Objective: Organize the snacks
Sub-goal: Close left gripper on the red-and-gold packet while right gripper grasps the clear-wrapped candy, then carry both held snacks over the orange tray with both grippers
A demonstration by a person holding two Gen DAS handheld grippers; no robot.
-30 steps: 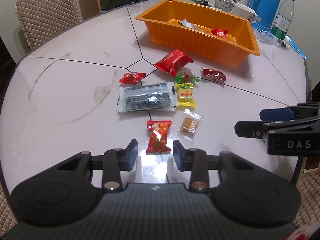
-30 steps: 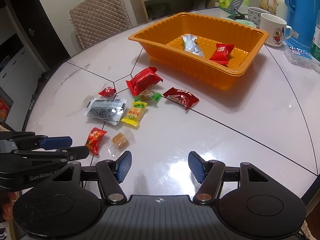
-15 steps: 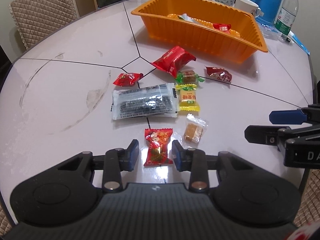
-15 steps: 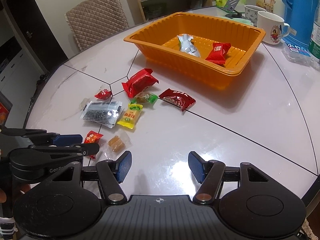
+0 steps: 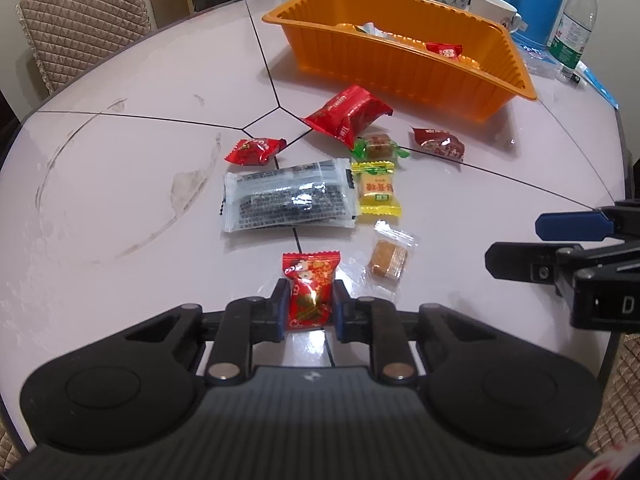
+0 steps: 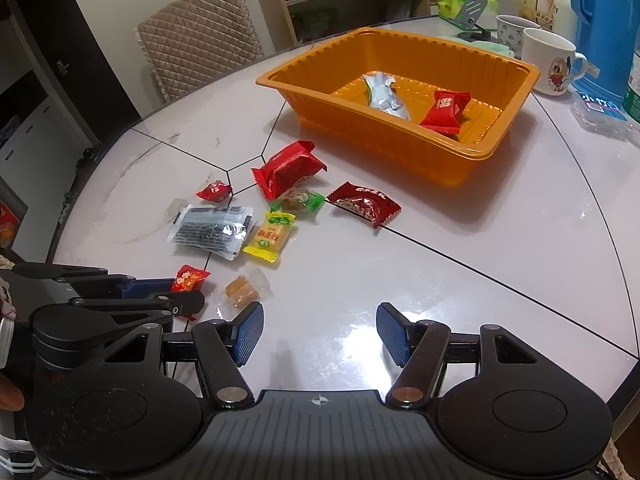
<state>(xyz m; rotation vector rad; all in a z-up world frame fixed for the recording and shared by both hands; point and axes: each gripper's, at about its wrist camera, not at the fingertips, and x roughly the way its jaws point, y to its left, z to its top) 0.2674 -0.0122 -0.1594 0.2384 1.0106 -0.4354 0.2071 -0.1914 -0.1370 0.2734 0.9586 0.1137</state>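
Pale table: left claw apparently pinches red candy; right claw gapes.

round pale table with dark seam lines and a curved smear at its left part. quilted beige chair behind the far edge. two white mugs near the far right edge, one with a cartoon print. tall blue jug just beside them. clear water bottle, green label. green tissue pack farther back. wooden shelf behind.
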